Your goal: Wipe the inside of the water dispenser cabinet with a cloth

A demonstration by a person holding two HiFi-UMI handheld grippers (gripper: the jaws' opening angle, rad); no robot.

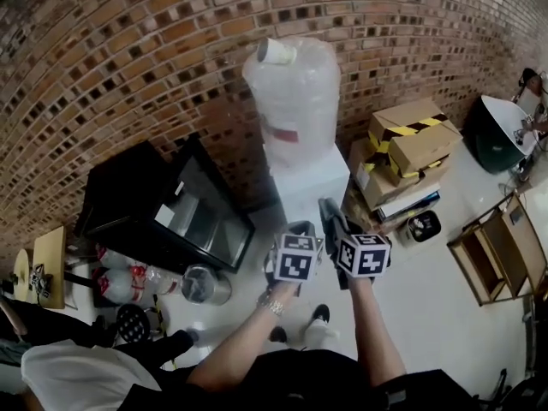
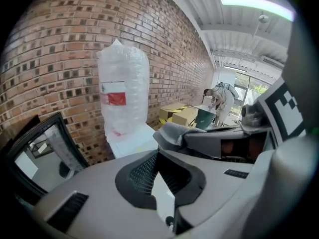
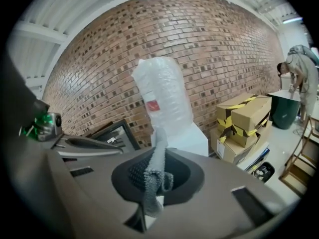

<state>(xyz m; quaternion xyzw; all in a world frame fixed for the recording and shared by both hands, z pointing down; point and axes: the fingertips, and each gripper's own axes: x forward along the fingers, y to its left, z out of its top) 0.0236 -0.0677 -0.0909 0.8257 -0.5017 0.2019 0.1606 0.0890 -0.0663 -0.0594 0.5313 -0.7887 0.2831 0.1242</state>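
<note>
A white water dispenser [image 1: 310,178] stands against the brick wall, topped by a bottle wrapped in clear bubble film [image 1: 295,92]. Its lower cabinet is hidden behind my grippers. My right gripper [image 1: 330,211] is shut on a grey cloth [image 3: 158,156], which sticks up between the jaws and hangs below them. My left gripper [image 1: 301,229] is close beside it on the left, jaws together and holding nothing. In the left gripper view the cloth [image 2: 172,131] pokes out of the right gripper just beyond my left gripper [image 2: 158,156]. Both grippers point at the dispenser [image 3: 193,138], a short way in front of it.
A black glass-door cabinet [image 1: 163,208] stands left of the dispenser, with bottles [image 1: 128,276] and a metal pot [image 1: 205,285] on the floor before it. Taped cardboard boxes [image 1: 409,144] are stacked on the right, then a dark green bin [image 1: 497,135] and a wooden rack [image 1: 501,251]. A person [image 3: 299,66] bends over far right.
</note>
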